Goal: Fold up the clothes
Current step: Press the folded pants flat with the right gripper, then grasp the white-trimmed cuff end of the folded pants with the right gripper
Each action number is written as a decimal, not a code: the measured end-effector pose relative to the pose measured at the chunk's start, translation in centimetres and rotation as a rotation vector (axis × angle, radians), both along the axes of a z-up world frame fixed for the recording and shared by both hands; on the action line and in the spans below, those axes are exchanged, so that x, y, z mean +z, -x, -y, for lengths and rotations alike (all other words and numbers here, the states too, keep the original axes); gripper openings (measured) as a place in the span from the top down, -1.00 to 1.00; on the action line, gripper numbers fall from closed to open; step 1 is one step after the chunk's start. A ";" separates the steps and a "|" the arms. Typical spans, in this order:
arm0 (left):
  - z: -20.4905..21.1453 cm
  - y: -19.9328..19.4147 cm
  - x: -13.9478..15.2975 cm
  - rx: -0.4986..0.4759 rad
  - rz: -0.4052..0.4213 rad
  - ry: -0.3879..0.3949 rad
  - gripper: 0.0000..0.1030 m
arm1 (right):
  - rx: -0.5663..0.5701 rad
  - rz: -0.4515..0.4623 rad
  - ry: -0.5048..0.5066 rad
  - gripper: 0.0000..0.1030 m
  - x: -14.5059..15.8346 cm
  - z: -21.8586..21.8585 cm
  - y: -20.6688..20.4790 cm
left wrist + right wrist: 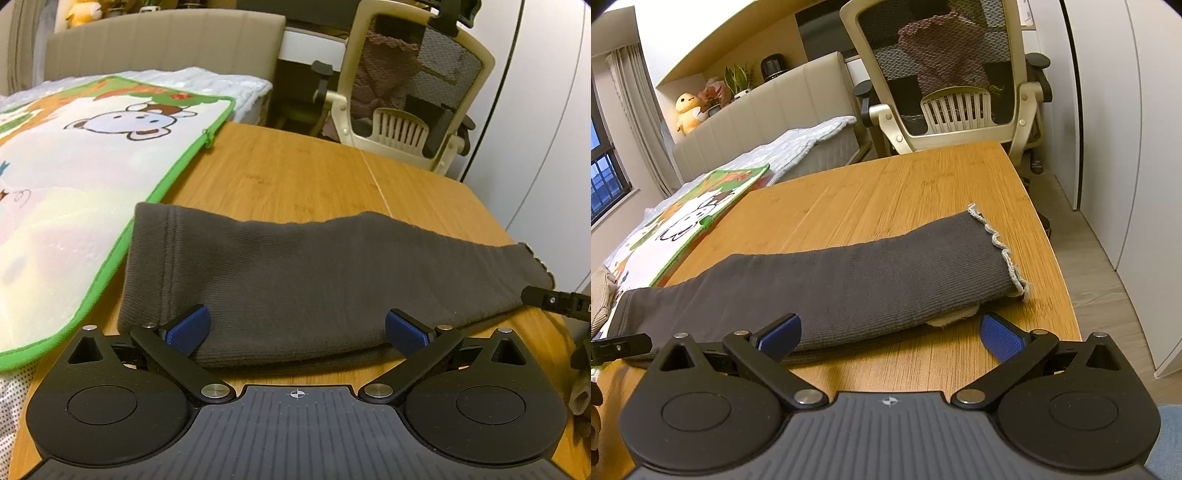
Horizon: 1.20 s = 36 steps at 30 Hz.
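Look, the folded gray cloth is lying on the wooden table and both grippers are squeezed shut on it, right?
Not quite. The gray cloth does lie folded on the wooden table, but neither gripper squeezes it. The left gripper and the right gripper are both open, as each wrist view shows.

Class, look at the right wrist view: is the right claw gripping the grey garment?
No: the right claw stands open, its blue pads spread apart at the near edge of the grey garment, pinching nothing.

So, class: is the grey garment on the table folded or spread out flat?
Folded. The grey garment lies as a long narrow band on the table, with doubled layers showing along its near edge.
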<state>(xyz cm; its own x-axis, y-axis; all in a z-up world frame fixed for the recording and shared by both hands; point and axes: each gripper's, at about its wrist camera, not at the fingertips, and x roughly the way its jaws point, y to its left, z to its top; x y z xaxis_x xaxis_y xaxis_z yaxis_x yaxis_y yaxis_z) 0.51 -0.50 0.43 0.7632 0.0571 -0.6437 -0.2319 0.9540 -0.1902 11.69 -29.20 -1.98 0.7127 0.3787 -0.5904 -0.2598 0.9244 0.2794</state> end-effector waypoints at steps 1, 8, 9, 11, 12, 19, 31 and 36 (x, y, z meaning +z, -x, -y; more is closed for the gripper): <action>0.0 0.0 0.0 -0.002 0.000 -0.004 -1.00 | -0.001 -0.001 0.001 -1.00 0.1 0.0 0.1; 0.1 -0.3 0.0 -0.009 -0.011 -0.013 -1.00 | 0.041 0.115 0.030 -1.00 2.4 -0.2 -0.9; 0.0 -0.4 0.1 -0.012 -0.018 -0.011 -1.00 | 0.029 0.100 0.020 -1.00 2.3 0.1 -1.6; -0.1 -0.7 0.4 -0.016 -0.037 -0.006 -1.00 | 0.003 0.011 -0.028 -1.00 1.3 1.0 -3.3; -0.2 -0.9 0.6 -0.014 -0.047 0.000 -1.00 | -0.007 -0.033 -0.059 -1.00 0.7 1.4 -3.8; 2.2 -1.5 2.3 -0.133 0.035 0.126 -1.00 | -0.009 0.012 -0.054 -1.00 -0.2 1.1 -1.2; 8.5 -5.4 -1.6 -0.245 0.129 0.126 -1.00 | -0.098 0.053 -0.081 -1.00 0.2 3.0 0.2; 8.4 -5.2 -1.7 -0.243 0.132 0.130 -1.00 | -0.082 0.166 -0.054 -1.00 2.6 2.8 0.9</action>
